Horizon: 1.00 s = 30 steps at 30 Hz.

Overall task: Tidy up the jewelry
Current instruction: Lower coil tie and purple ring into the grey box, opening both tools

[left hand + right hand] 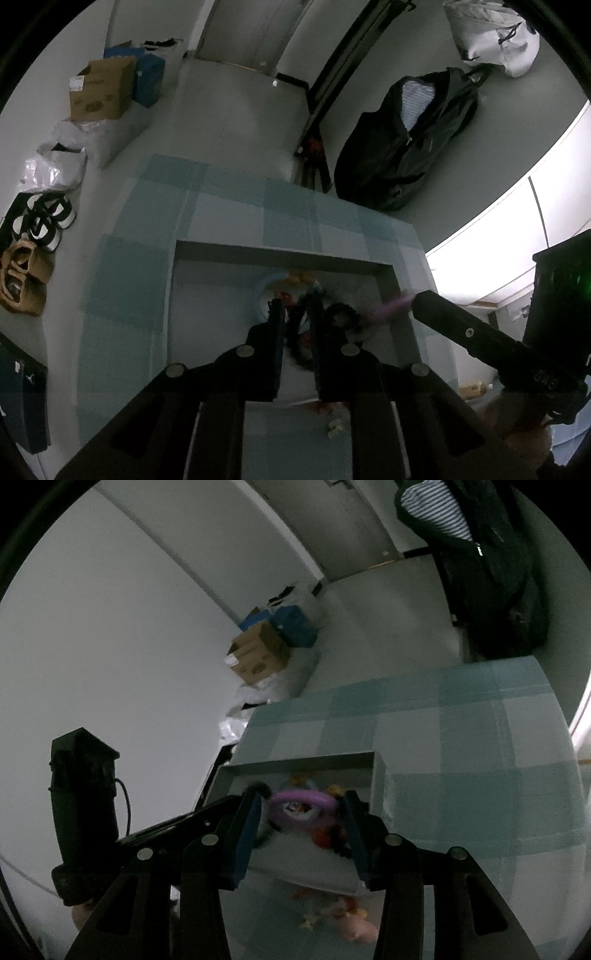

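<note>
We look down from close above through both wrist cameras, each aimed forward along its own fingers into the shallow grey tray (391, 275) (378, 775) on the checked desk (236, 214) (461, 738). The left view faces it squarely; the right view comes in tilted from the other side. Both share the tray, the desk and, dimly, the cardboard box (101, 88) (258, 657).

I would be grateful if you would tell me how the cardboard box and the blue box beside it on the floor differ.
The cardboard box is plain brown, while the blue box is a saturated blue. The cardboard box has a flap standing open at its top; the blue box shows no raised flap from here. In the right wrist view the cardboard box sits nearer the checked table, the blue box behind it. Both rest on the floor by the wall, touching.
</note>
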Available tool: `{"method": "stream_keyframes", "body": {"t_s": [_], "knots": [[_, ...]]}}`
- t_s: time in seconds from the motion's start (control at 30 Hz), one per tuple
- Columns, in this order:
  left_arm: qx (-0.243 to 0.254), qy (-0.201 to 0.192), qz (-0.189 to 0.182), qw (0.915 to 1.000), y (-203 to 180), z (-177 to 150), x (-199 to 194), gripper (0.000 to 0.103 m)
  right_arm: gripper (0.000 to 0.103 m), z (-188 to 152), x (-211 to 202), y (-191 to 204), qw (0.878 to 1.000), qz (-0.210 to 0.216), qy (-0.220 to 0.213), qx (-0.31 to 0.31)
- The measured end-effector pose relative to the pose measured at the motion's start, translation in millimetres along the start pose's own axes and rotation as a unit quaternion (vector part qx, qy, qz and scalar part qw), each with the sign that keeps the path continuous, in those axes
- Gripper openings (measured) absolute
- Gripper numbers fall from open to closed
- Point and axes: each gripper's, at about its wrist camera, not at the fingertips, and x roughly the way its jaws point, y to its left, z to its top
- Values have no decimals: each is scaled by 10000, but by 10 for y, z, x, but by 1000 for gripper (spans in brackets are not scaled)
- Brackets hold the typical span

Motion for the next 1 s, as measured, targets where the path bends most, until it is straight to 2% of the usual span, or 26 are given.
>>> {"method": "stream_keyframes", "body": {"t_s": [0.07,0.13,0.2,0.27,0.73,0.83,0.93,1.0], "knots": [[6,-118,40,9999,4,-3,-38,10,48,1,-22,-14,10000,-4,-32,29],[-43,-126,-8,9999,22,-2,-42,16,54,-6,-46,-20,9999,54,-100,58],[-135,-114,4,9998,50,-6,-32,31,58,-13,-83,-18,9998,54,-177,49],[-260,-159,7,9995,88,-19,-46,36,61,-16,-113,-10,9998,50,-212,17],[-280,-243,246,9990,70,-135,-181,37,63,-75,-402,-100,9984,8,-547,158],[-140,-239,397,9988,20,-179,-196,39,64,-108,-449,-131,9982,-37,-570,153],[54,-280,607,9978,-47,-246,-217,50,64,-148,-481,-147,9983,-63,-564,125],[400,-385,927,9941,-152,-308,-236,51,64,-185,-499,-141,9983,-117,-562,50]]}}
